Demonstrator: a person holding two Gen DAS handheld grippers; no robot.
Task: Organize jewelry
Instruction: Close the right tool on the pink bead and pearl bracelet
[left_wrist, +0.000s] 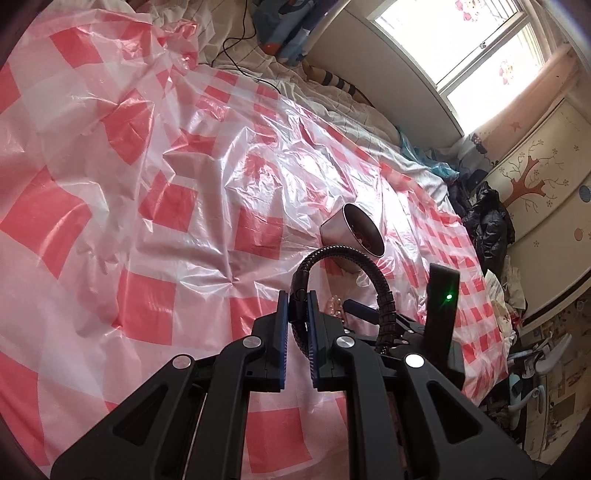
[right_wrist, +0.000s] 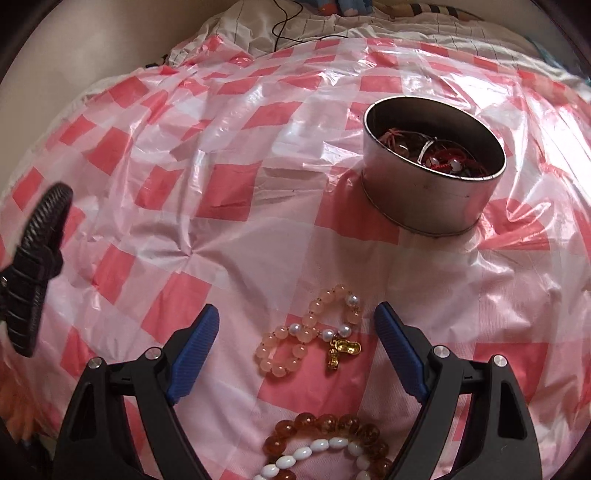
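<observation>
your left gripper (left_wrist: 298, 306) is clamped on a black braided leather bracelet (left_wrist: 369, 258), its blue-padded fingers (left_wrist: 282, 325) pinching one side of the stiff loop while the rest arches up and over to the right in the left wrist view. the same bracelet (right_wrist: 40, 236) shows at the far left edge of the right wrist view, lifted off the surface.

your right gripper (right_wrist: 297, 334) is spread wide, holding nothing, its blue pads (right_wrist: 197, 339) standing either side of a pale pink bead bracelet with white pearls and a small gold charm (right_wrist: 306, 341). that bracelet lies twisted into a figure-eight on the pink-and-white checked plastic sheet (right_wrist: 221, 184), between the fingers but not touching them.

closer to the camera, at the bottom of the right wrist view, an amber bead bracelet (right_wrist: 332, 428) lies with a string of white oval beads (right_wrist: 314, 450) across it; both are partly cut off by the frame edge.

beyond the pink bracelet and to the right, a round silver metal tin (right_wrist: 432, 195) stands upright on the sheet, open-topped, with a tangle of red cords and other jewelry (right_wrist: 439, 153) inside. in the left wrist view the tin (left_wrist: 347, 229) sits just beyond the arch of the black bracelet.

the sheet is crinkled and spread over a bed with pale bedding (left_wrist: 332, 99).
</observation>
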